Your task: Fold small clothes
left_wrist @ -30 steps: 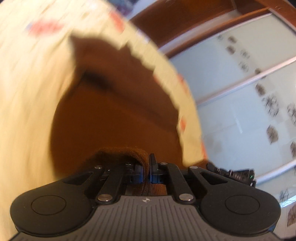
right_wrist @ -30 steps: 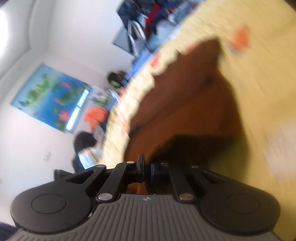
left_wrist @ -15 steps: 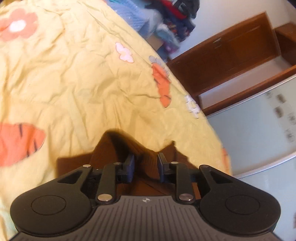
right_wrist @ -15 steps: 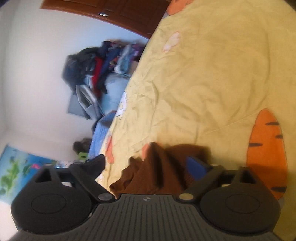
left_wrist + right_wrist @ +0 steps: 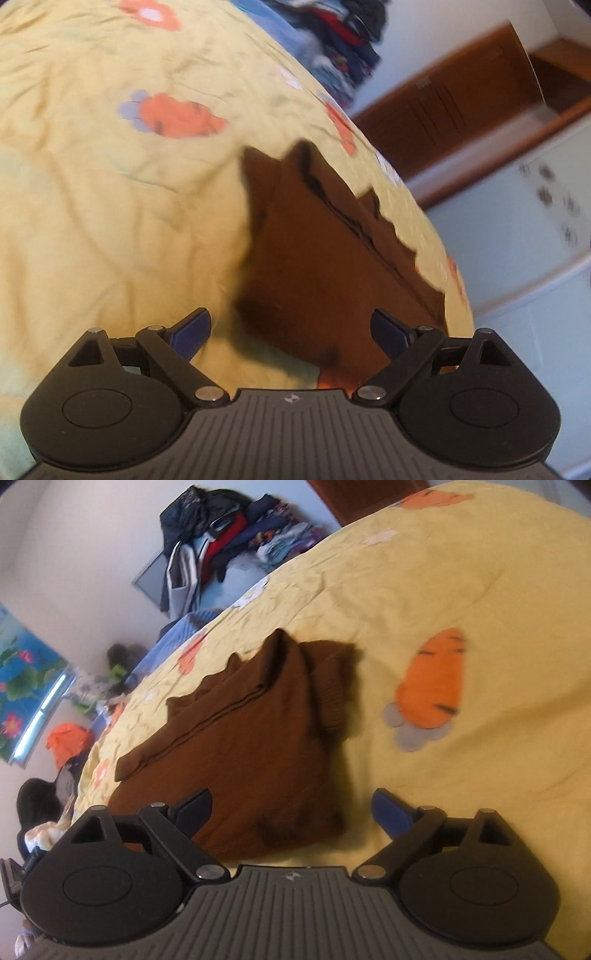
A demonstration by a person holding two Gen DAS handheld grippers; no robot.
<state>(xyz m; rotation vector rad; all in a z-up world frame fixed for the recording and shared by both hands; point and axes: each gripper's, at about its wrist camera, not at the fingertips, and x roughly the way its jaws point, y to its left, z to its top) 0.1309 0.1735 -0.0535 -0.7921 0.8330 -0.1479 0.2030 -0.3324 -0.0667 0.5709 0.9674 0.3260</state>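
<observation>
Both let go: a second ago each was clamped on the brown garment, now the left gripper and right gripper have sprung wide apart, gripping nothing, and the garment lies folded on the yellow bedsheet, just ahead.

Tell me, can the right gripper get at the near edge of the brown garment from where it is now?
Probably yes: the right gripper is open, and the brown garment lies flat on the yellow bedspread just ahead, nothing between.
</observation>
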